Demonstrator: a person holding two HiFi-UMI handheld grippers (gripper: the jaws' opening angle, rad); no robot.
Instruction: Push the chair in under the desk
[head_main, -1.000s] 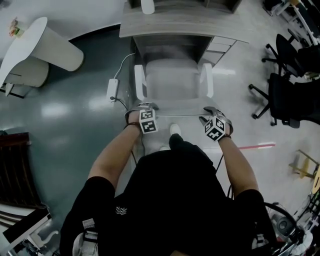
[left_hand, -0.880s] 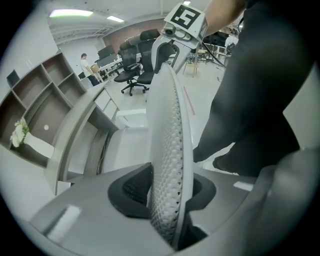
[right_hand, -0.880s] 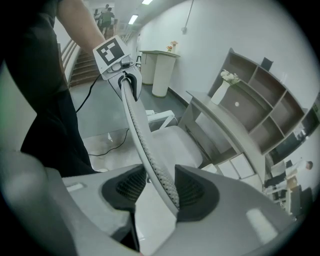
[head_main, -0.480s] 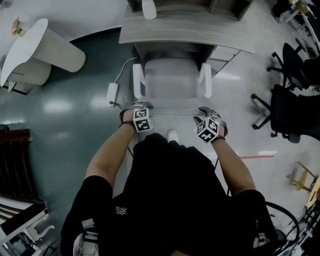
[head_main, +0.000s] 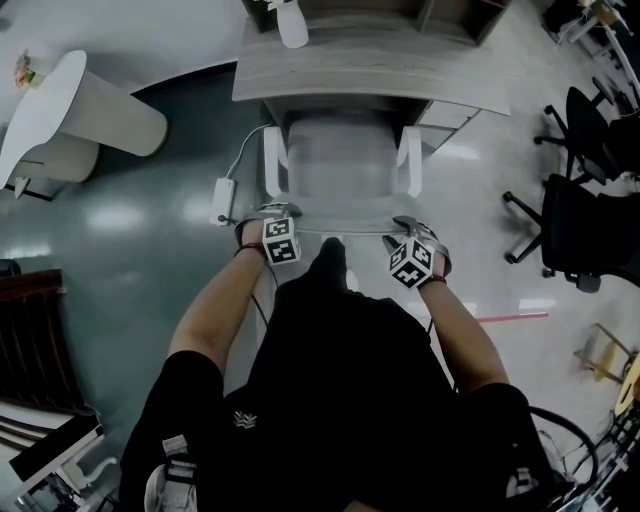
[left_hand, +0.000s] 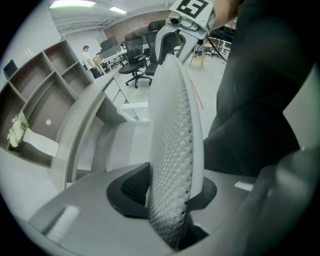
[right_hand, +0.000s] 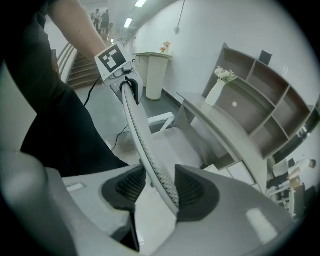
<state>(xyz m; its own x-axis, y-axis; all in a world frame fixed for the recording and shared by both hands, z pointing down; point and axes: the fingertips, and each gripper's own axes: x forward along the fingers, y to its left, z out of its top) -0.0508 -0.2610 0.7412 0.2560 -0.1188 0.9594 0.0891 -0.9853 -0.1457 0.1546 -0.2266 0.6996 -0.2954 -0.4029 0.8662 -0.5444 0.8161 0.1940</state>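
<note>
Glossy grey-green floor (head_main: 130, 220) here, a pale wooden desk (head_main: 370, 75) at the top of the head view. I've got the left gripper (left_hand: 167, 192) on the top rim of the chair's backrest (left_hand: 172, 125): the white mesh fills the gap, both dark pads look to touch it, and the jaws are opening right now. The right gripper (right_hand: 160, 192) is clamped on that same rim further along, the thin mesh edge pinched between its pads. From above, both sit at the rear edge of the chair (head_main: 345, 165), one at each back corner. The chair faces the desk squarely, the front of its seat tucked beneath the desk's front edge, white armrests (head_main: 275, 170) just clear of it. A white vase (head_main: 292, 25) stands at the desk's far edge. A white power adapter (head_main: 222, 200) with its cable lies on the floor left of the chair. Black office chairs (head_main: 580, 220) stand well off to the right.
</note>
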